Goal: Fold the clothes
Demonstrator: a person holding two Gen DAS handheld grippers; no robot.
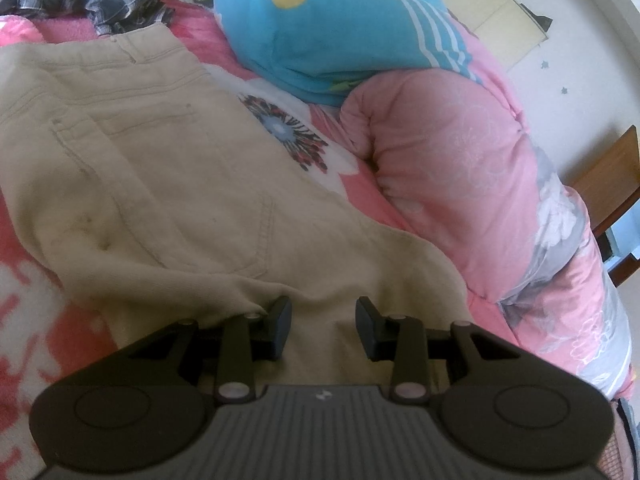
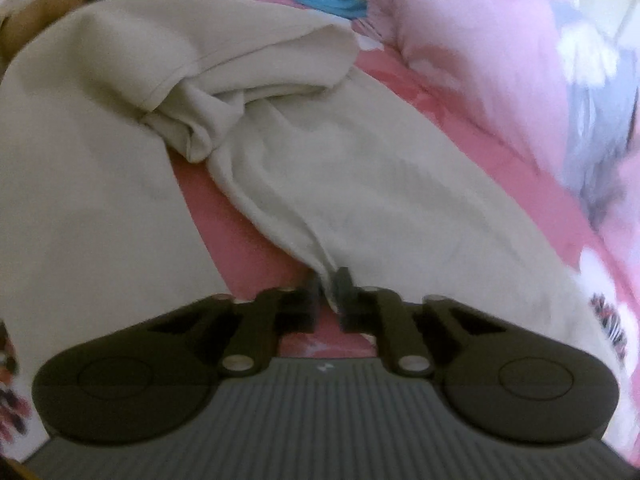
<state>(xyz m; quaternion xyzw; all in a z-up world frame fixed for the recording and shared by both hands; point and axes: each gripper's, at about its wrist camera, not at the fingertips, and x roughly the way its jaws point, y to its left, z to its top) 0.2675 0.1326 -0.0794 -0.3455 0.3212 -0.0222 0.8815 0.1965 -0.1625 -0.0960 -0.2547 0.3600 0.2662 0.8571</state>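
Right wrist view: we find the right gripper (image 2: 327, 300) clenched on a thin fold of the beige trousers (image 2: 360, 184) spread on the pink bedspread (image 2: 224, 236), the left gripper (image 1: 323, 328) released above their cloth, and we judge so shallow a pinch could slip under tension.

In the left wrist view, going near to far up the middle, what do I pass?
Left claw → beige trousers → flower print on the bedsheet → blue pillow.
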